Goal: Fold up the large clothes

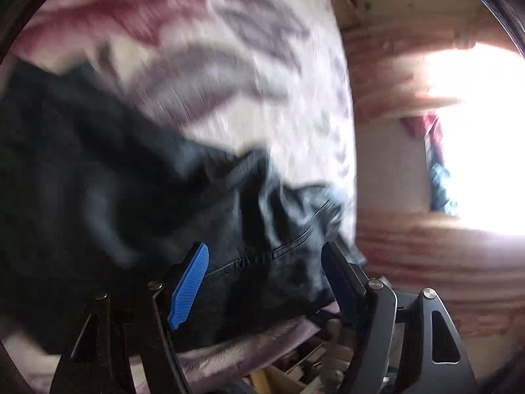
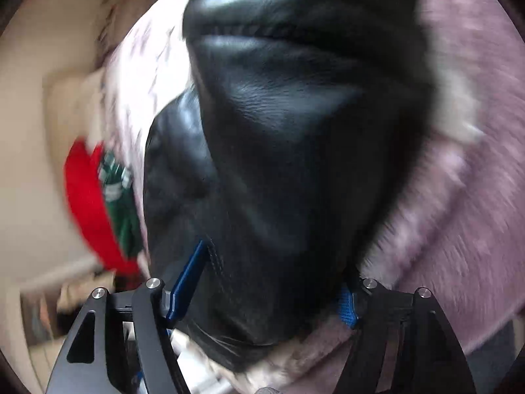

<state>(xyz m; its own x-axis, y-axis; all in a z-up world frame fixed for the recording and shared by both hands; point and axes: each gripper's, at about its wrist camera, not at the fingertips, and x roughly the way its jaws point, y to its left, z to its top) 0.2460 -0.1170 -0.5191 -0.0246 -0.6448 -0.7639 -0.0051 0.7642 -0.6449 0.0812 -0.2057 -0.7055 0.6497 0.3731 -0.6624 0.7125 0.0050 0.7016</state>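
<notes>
Between both open grippers, blurred black leather jacket (image 2: 295,131) folds.

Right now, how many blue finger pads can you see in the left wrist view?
1: the blue pad on the left finger faces the camera. The right finger's pad is turned away, dark.

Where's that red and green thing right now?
In the right wrist view, the red and green cloth sits at the left, beside the black leather jacket.

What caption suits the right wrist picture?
Black leather jacket bunched between the right gripper's spread fingers, over a pink fuzzy blanket.
</notes>
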